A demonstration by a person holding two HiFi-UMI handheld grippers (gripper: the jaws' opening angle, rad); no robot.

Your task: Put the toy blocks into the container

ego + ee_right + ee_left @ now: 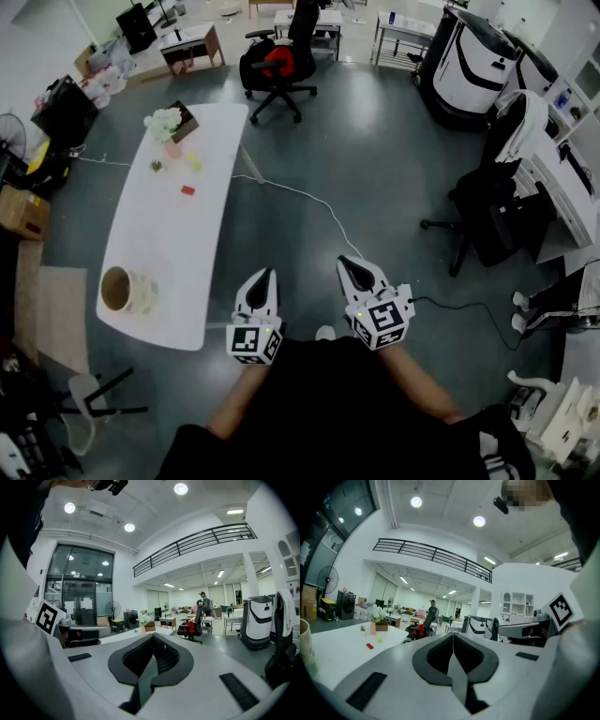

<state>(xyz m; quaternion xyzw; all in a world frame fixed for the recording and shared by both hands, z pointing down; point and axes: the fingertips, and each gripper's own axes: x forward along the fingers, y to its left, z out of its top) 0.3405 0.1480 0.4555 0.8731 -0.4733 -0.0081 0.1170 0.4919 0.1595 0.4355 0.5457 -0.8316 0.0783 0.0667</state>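
On the long white table [150, 253] lie a red block [187, 190] and a yellow-green block [193, 161], far from me. A round container [120, 290] with a tan inside stands near the table's front end. My left gripper [266, 274] is shut and empty, held in the air right of the table's front corner. My right gripper [349, 265] is shut and empty beside it, over the floor. In the left gripper view the shut left gripper [453, 634] points level across the room, with the red block [369, 646] and yellow-green block [379, 639] to its left.
A flower pot [169, 127] and a small green plant [156, 166] stand at the table's far end. A black office chair [279, 64] is beyond the table, another [487, 216] to the right. A white cable [309, 202] runs over the grey floor.
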